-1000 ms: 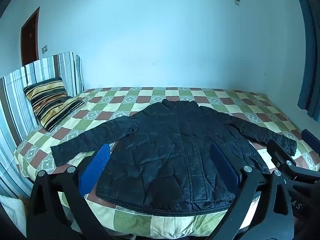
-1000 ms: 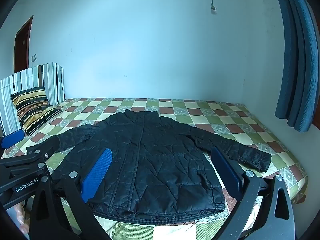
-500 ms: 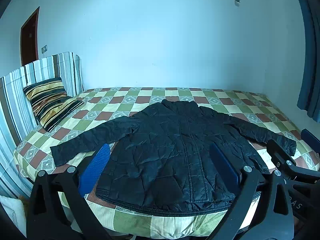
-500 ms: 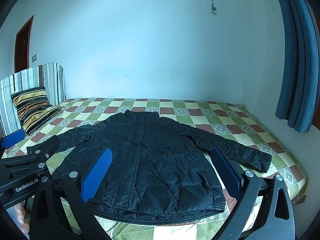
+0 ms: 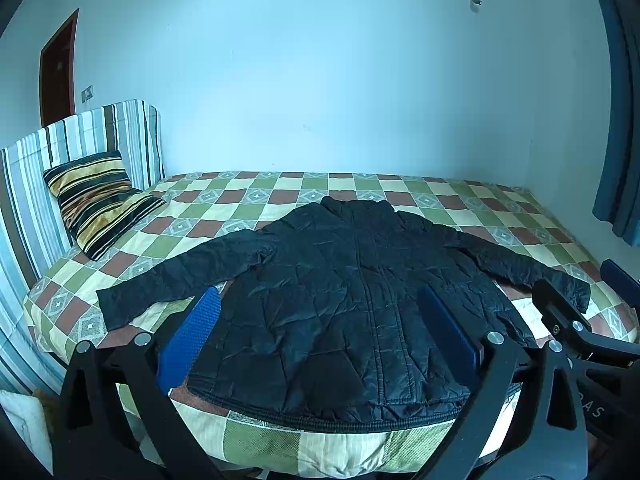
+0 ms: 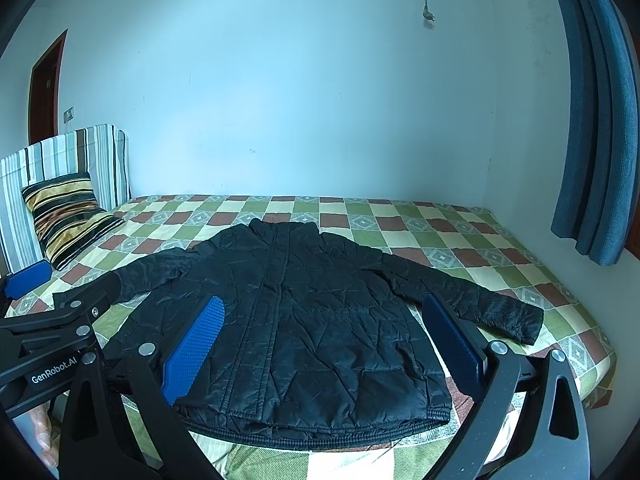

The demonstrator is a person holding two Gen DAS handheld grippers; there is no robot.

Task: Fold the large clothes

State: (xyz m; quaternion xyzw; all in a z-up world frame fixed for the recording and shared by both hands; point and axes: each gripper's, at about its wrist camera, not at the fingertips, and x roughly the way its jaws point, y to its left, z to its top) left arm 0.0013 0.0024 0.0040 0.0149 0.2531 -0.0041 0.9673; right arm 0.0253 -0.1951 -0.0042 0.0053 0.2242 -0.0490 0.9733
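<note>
Hovering at the bed edge w/ both claws spread wide, nothing held: left gripper, right gripper. Jacket lies flat, sleeves out, no fold yet. Prob next: pinch a sleeve & swing it across the body.

"GenRobot.AI" stands on the left gripper.
</note>
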